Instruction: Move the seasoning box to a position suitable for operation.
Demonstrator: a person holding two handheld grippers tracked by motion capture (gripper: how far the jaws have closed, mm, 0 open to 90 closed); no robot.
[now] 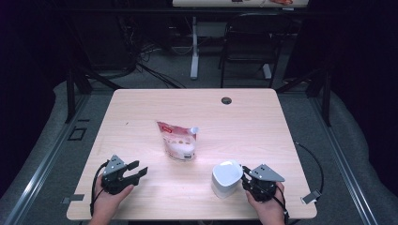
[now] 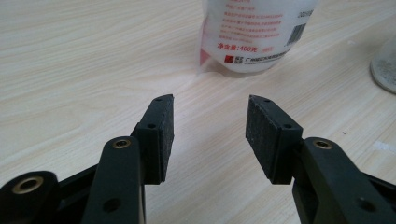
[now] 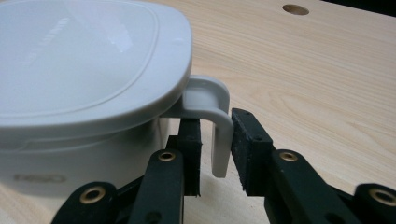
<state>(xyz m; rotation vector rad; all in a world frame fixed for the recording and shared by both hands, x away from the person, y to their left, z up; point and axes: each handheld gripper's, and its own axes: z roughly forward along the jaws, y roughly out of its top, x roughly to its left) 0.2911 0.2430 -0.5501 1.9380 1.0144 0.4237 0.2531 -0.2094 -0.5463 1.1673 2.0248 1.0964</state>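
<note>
Right gripper (image 3: 215,140) straddles the white container's (image 3: 84,93) handle (image 3: 219,135), jaws slack around it; left gripper (image 2: 210,135) spread, pouch (image 2: 252,32) dead ahead.

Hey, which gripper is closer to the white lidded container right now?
Right. The right gripper has its jaws around the handle tab of the white container. The left gripper sits open, well off toward the table's other side.

Your white lidded container and its tab

The container (image 1: 226,178) stands upright near your edge of the table, lid (image 3: 84,60) shut. Its hooked tab (image 3: 215,121) juts from the rim and hangs down beside the wall.
</note>
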